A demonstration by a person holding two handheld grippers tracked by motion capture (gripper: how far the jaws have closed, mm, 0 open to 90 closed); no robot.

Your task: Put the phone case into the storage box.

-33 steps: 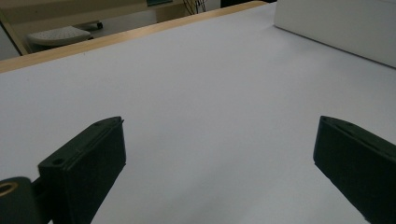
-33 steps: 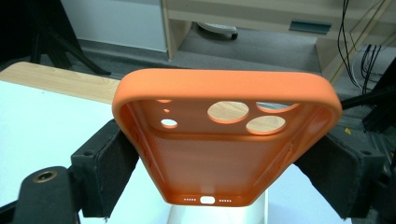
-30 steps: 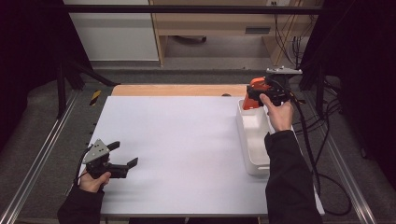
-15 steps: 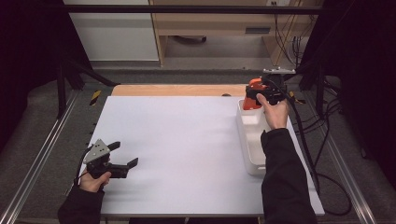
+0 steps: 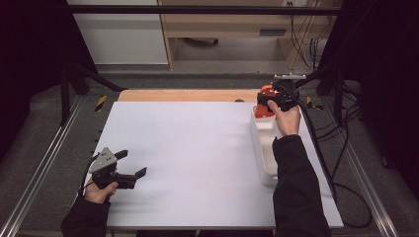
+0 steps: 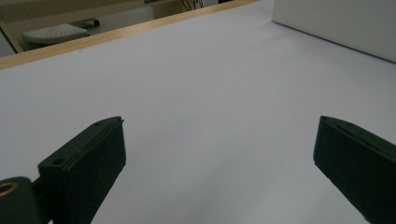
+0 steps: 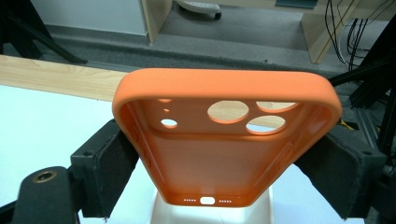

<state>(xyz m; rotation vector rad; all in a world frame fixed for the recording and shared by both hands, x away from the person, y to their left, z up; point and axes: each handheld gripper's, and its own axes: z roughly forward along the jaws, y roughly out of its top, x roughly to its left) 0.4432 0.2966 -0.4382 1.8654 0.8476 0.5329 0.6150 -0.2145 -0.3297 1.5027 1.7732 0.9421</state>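
Observation:
An orange phone case [image 7: 224,140] with round camera cutouts is clamped by its two long edges between the jaws of my right gripper [image 7: 224,158], its open side facing the camera. Seen from above, the right gripper [image 5: 269,101] holds the case [image 5: 264,92] over the far end of a long white tray [image 5: 264,148] at the table's right side. My left gripper [image 5: 133,163] rests low at the near left of the white tabletop [image 5: 197,148]. Its jaws stand wide apart with only bare table between them [image 6: 219,154].
The white tray's side wall [image 6: 336,23] shows at the upper right of the left gripper view. A wooden strip [image 5: 188,95] borders the table's far edge. Cables [image 5: 341,163] trail along the right side, and metal rails run down both sides.
My right hand has sunk a little and drifted slightly left with the orange case in its grip. The left gripper has stayed put.

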